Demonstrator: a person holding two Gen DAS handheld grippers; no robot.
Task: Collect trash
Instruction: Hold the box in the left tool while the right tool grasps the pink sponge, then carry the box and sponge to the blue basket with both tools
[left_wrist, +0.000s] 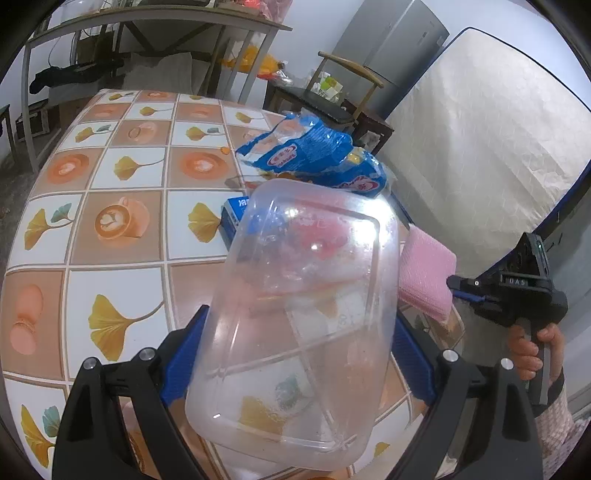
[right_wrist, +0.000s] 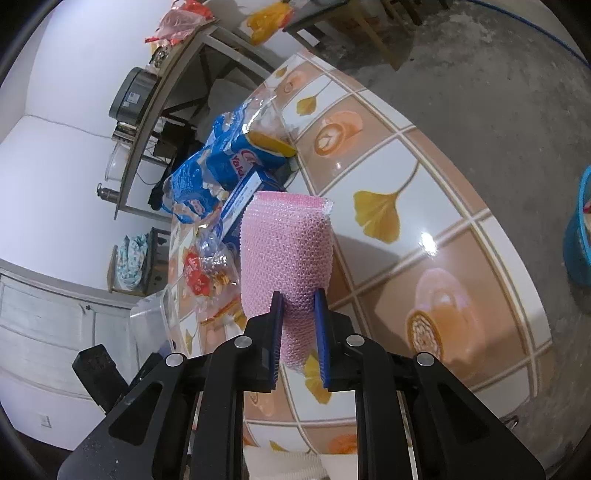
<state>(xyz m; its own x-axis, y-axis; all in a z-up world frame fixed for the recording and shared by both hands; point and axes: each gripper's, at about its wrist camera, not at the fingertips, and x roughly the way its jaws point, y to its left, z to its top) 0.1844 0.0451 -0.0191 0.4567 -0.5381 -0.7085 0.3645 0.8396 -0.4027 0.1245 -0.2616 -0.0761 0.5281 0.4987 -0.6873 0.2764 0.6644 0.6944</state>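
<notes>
Right wrist view, nearest first: the right gripper (right_wrist: 298, 339) is clenched on the lower end of a pink bubble-wrap pouch (right_wrist: 286, 243), whose long axis runs straight out along the fingers, lifted over the tiled tablecloth (right_wrist: 424, 206). Beyond its tip lie a blue carton (right_wrist: 242, 194), a red-and-clear candy wrapper (right_wrist: 207, 267) and blue snack bags (right_wrist: 221, 155), one printed with letters like "Yak", the rest cut off. At far right, on the floor, stands a blue basin (right_wrist: 578, 243), off the table's edge and on the right gripper's side; if it is the bin, I judge the pouch must swing that way.

From the left wrist, the left gripper (left_wrist: 295, 350) grasps a clear plastic container (left_wrist: 295, 314) between its blue pads, tilted, long axis pointing away. The right-hand tool's body reads "DAS". Chinese print on the carton and bags is too small to read.
</notes>
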